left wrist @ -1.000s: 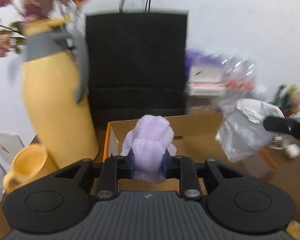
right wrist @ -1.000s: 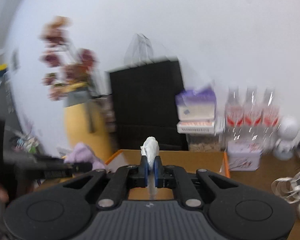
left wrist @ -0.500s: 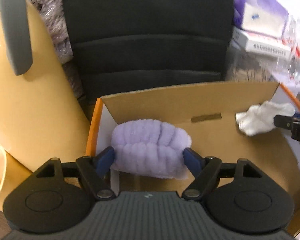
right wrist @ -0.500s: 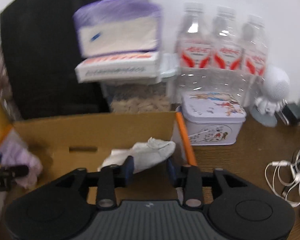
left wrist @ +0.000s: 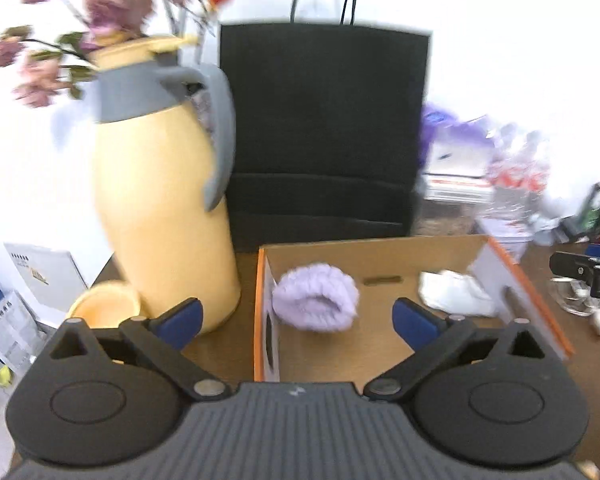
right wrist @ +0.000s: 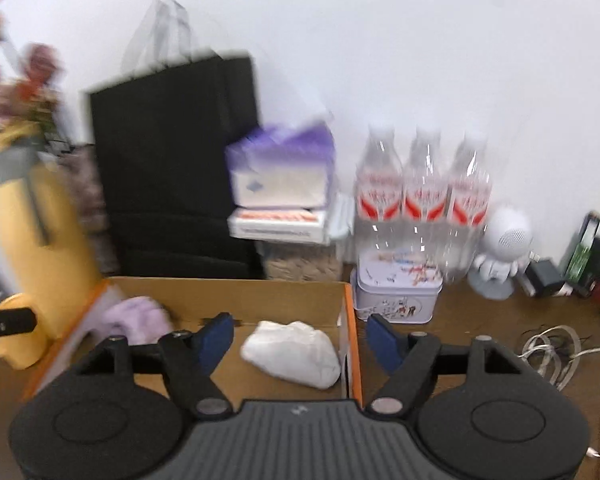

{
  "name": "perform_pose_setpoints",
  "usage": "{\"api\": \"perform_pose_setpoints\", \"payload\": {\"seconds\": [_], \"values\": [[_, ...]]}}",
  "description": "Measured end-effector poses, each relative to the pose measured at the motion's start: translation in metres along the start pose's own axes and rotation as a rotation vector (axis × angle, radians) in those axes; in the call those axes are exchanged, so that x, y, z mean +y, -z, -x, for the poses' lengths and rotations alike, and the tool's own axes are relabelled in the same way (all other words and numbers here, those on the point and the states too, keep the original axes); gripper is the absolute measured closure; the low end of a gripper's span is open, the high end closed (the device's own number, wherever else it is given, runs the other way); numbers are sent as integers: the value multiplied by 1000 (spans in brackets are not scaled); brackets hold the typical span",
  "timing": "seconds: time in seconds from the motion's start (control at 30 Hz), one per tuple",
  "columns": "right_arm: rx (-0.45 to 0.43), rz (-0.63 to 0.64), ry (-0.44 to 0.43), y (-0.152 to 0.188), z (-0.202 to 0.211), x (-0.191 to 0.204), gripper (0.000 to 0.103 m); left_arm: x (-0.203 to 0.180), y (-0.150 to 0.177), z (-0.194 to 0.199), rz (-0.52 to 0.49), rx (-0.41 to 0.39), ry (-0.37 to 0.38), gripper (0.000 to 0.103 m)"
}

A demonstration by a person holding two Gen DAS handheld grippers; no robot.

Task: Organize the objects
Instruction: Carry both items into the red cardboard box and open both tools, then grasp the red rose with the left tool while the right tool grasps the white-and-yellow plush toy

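Cloths lie apart inside the box (left wrist: pixel 380 248): the purple cloth (left wrist: pixel 316 296) sits centre-left in the left wrist view, near the box's left wall, and the white cloth (left wrist: pixel 456 294) lies right of centre by the right wall. In the right wrist view the white cloth (right wrist: pixel 294 354) is at lower centre, the purple one (right wrist: pixel 136 318) at lower left. Left gripper (left wrist: pixel 296 320), low in its frame, has its fingers spread wide and holds nothing; the right gripper (right wrist: pixel 300 334) likewise has its fingers apart and bare, straddling the box's orange right edge (right wrist: pixel 350 344). Left of the box stands a yellow jug (left wrist: pixel 160 208) with a cup (left wrist: pixel 104 306) at its foot; a black bag (left wrist: pixel 324 132) rises behind. On the desk (right wrist: pixel 480 308) right of the box sit a tin (right wrist: pixel 396 298) and three bottles (right wrist: pixel 424 196).
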State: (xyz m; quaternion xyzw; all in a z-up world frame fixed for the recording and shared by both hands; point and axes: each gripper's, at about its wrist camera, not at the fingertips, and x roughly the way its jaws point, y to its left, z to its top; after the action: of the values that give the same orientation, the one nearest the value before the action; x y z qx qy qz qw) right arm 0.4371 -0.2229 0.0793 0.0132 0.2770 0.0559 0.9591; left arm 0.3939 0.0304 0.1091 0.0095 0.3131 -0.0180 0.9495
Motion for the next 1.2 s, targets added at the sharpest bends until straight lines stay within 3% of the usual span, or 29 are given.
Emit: {"api": "perform_pose_setpoints", "payload": {"seconds": [0.1,0.27,0.4,0.5,0.63,0.73,0.83,1.03,1.2], "values": [[-91,75,-54,41,66,16,11,1,53,56,7,-30,63,0],[-95,132,-132,137,166,3,11,-2,162,150,28,-146,120,0],[-100,106,-173,216,232,6,9,-10,233,208,53,-163,112,0],[-33,168,-197,253,261,16,9,-10,258,241,-4,-180,100,0],[-7,183,-262,267,301,11,9,3,261,270,-49,-252,29,0],[-66,176,-207,258,326,-3,9,14,254,267,7,-270,11,0],[-71,136,-187,254,321,-13,9,12,252,245,30,-219,31,0],[-2,124,-116,252,256,-19,9,1,244,182,-26,-154,99,2],[33,84,-121,247,194,-31,10,10,210,100,-32,-81,106,8]]}}
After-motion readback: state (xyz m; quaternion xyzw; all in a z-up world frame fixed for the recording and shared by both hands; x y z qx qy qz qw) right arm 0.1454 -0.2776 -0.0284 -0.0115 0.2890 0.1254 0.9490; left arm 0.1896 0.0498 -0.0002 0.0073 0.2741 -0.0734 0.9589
